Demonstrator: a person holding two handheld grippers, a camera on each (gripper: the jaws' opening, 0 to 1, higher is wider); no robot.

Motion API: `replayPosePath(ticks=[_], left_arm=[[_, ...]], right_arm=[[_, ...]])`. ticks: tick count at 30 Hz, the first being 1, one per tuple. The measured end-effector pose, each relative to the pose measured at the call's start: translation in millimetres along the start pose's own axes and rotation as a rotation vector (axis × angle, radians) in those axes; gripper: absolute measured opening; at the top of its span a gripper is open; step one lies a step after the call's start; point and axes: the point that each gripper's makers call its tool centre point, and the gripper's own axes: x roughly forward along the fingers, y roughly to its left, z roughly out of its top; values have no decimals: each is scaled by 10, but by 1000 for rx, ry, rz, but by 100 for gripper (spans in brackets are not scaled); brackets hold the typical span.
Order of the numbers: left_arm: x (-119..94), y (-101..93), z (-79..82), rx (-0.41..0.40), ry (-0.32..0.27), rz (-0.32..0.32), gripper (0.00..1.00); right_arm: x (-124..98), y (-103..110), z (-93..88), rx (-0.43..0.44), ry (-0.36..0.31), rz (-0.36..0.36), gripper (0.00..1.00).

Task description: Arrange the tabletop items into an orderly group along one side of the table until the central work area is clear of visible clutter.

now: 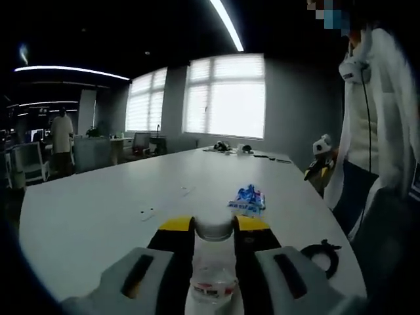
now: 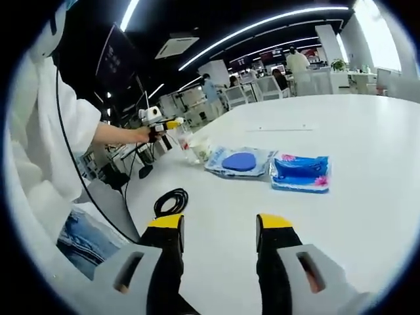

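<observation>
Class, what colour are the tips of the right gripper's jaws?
Yellow, on black jaws of the right gripper; clearest in the right gripper view.

Ahead of the right tool (image 2: 218, 226) the white worktop (image 2: 367, 151) lies bare up to a blue packet (image 2: 300, 173) and a clear pouch with a blue pad (image 2: 239, 161). A black cable coil (image 2: 170, 200) sits near the left edge. Beyond the packets the worktop runs open and wide.

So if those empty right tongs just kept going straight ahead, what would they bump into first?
Probably the blue packet with pink flowers: the open right tongs point over bare table toward it. The clear pack with a blue oval lies just left of that line. Depth is hard to judge.
</observation>
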Motion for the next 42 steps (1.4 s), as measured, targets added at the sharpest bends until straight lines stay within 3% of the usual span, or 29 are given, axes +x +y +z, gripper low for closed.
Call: replayPosePath(ticks=[5,10,17,20,21,25,28,32,38,42], left_arm=[[-46,41,-6,7,24,25,26],[-124,108,61,-4,12,81,34],[-239,153,185,-74,-12,299,74],[-298,167,115,-121,18,411,94],[-384,288,45,-105,16,427,97],[-538,330,-169,-139,43,527,95],[-572,248,-211,-169,8,558,99],[-542,-4,-256,-200,28,598,100],[-499,-386,-249,-229,2,659,100],[-496,-615,-405,-273,35,682,100]], right_arm=[[16,-7,24,1,-10,14,43],[27,-8,64,-2,-23,25,44],[64,-79,69,7,-35,29,47],[88,-130,74,18,-37,26,48],[105,-152,70,21,-33,25,49],[143,-185,96,23,-31,30,51],[154,-218,135,30,-49,24,54],[159,-269,98,52,-39,20,58],[147,-376,3,84,-20,0,61],[130,-430,-17,90,-17,-8,63]])
